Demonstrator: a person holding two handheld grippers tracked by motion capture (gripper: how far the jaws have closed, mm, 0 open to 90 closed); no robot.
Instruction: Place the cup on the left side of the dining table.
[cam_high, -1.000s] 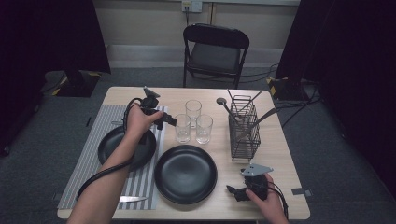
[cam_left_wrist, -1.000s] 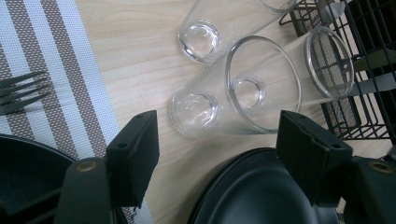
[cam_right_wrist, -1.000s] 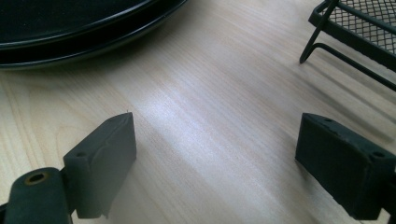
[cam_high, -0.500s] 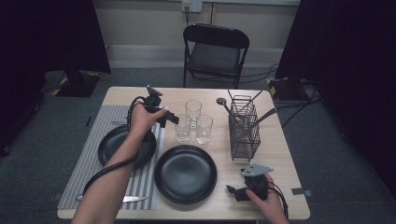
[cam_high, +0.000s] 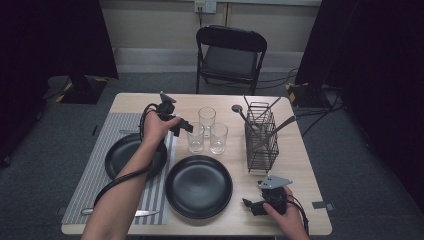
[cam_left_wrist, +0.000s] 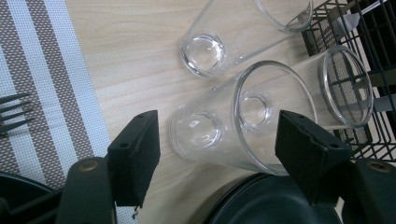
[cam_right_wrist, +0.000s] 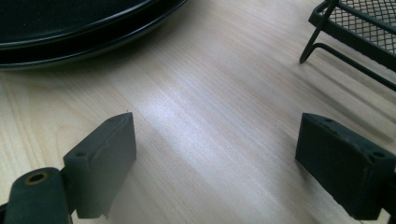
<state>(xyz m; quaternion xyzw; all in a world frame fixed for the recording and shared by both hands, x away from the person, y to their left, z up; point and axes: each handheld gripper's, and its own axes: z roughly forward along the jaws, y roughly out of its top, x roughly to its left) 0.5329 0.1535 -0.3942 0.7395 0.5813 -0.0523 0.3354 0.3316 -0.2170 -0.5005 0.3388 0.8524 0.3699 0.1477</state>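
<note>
Three clear glasses stand in a cluster mid-table; the nearest left one (cam_high: 195, 139) is right in front of my left gripper (cam_high: 186, 128). In the left gripper view I look down on that glass (cam_left_wrist: 243, 126), and my left gripper (cam_left_wrist: 219, 154) is open, its jaws standing either side of the glass without touching it. The other two glasses (cam_left_wrist: 205, 46) (cam_left_wrist: 345, 86) lie beyond. My right gripper (cam_high: 250, 205) rests on the table at the front right. In its own view the right gripper (cam_right_wrist: 215, 163) is open over bare wood.
Two black plates, one (cam_high: 131, 155) on the striped placemat (cam_high: 95, 165) and one (cam_high: 199, 186) at front centre. A black wire cutlery rack (cam_high: 261, 137) with utensils stands at the right. A knife (cam_high: 142, 214) and a fork (cam_left_wrist: 11, 112) lie on the mat.
My left gripper has edged a little to the right, closer to the glasses. The right hand has stayed where it was.
</note>
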